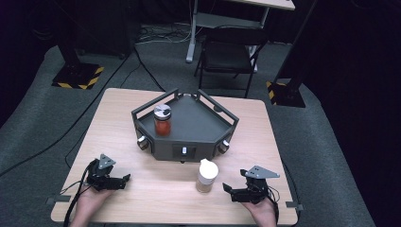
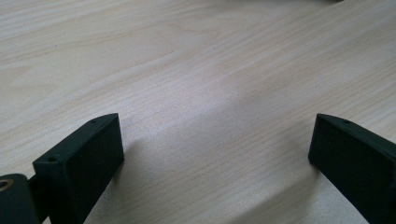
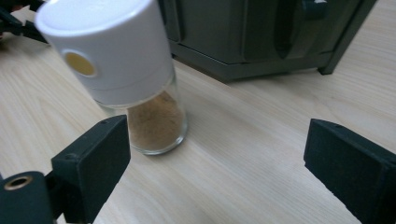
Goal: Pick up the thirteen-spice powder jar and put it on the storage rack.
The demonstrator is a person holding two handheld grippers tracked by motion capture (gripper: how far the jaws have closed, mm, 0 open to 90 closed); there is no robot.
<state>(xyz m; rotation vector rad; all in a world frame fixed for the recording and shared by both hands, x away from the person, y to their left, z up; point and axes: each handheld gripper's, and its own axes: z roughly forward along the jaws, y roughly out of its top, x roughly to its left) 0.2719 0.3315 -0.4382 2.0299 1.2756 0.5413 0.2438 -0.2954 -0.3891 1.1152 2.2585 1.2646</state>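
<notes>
A clear spice jar (image 1: 206, 176) with a white cap and brown powder stands upright on the wooden table, in front of a dark grey rack (image 1: 198, 124). In the right gripper view this jar (image 3: 135, 93) rises just beyond the left jaw, apart from it. My right gripper (image 1: 228, 189) lies to the jar's right, open and empty (image 3: 215, 163). A second jar (image 1: 162, 119) with red contents and a silver lid stands on the rack's left side. Near the table's front left corner rests my left gripper (image 1: 126, 178), open over bare wood (image 2: 215, 154).
The rack has raised rails and knobs (image 1: 142, 143) on its front faces. A black chair (image 1: 231, 49) and stand bases (image 1: 78, 75) sit on the grey floor behind the table. Bare tabletop (image 1: 161, 189) stretches between the two grippers.
</notes>
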